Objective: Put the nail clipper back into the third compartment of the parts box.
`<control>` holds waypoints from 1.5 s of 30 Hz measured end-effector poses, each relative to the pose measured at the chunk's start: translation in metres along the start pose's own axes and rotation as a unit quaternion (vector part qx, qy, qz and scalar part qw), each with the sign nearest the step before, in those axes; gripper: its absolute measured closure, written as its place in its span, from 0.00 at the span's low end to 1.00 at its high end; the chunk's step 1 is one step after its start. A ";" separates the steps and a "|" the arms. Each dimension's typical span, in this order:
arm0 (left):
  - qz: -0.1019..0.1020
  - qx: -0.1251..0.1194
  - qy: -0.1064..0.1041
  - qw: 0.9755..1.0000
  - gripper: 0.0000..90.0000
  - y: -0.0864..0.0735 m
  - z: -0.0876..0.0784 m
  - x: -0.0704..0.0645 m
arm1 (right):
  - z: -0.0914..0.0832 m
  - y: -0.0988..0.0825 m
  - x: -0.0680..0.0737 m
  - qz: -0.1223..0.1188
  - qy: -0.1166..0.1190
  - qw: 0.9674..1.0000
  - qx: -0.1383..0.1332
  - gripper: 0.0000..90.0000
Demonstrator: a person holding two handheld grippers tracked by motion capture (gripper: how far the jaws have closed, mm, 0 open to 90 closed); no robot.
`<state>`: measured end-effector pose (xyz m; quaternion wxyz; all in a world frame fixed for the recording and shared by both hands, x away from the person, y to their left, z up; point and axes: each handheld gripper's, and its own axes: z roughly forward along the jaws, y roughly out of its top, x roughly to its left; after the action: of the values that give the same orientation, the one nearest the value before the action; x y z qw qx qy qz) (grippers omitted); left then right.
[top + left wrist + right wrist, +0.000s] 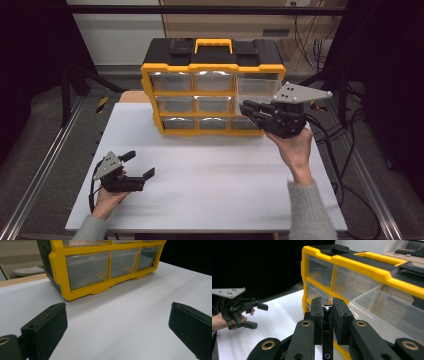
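From the high view, a yellow-framed black-topped plastic organiser with clear drawers (212,87) stands at the far side of the white table (210,185), and its clear top-right drawer (257,86) juts forward out of the frame. The right gripper (248,108) is lifted in front of the cabinet's right column, just below that pulled-out drawer, while the left gripper (140,172) rests low on the table near the person's side, well apart from the cabinet. In the left gripper view, its jaws stand wide with only bare table between them and the cabinet's bottom row ahead; this hand steadies nothing, so a firm push on the drawer could, I judge, slide or tip the whole cabinet. In the right gripper view, the right gripper (327,312) has its jaws drawn narrow around a small dark, shiny piece (326,311) that I cannot identify, with the open drawer just to its right. A slack pinch could drop that piece outside the drawer, and the jaws could knock the drawer's rim.
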<state>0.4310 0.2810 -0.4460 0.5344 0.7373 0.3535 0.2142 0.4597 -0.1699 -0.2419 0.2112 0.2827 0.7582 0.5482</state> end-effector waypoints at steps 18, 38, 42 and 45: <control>0.000 0.001 0.000 1.000 0.02 0.000 0.000 0.000 | -0.002 0.023 -0.015 0.003 -0.026 1.000 -0.007 0.88; -0.001 0.001 -0.001 1.000 0.02 -0.001 0.001 0.000 | 0.010 0.033 -0.036 0.013 -0.054 0.998 0.008 0.88; -0.001 0.001 -0.001 1.000 0.02 -0.001 0.001 0.000 | 0.013 0.034 -0.040 0.018 -0.060 0.998 0.006 0.88; 0.000 0.002 -0.001 1.000 0.02 -0.001 0.001 0.000 | 0.016 0.034 -0.045 0.021 -0.065 0.998 0.011 0.88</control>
<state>0.4313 0.2808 -0.4468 0.5334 0.7382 0.3537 0.2130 0.5098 -0.1799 -0.2138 0.2457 0.3361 0.7429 0.5242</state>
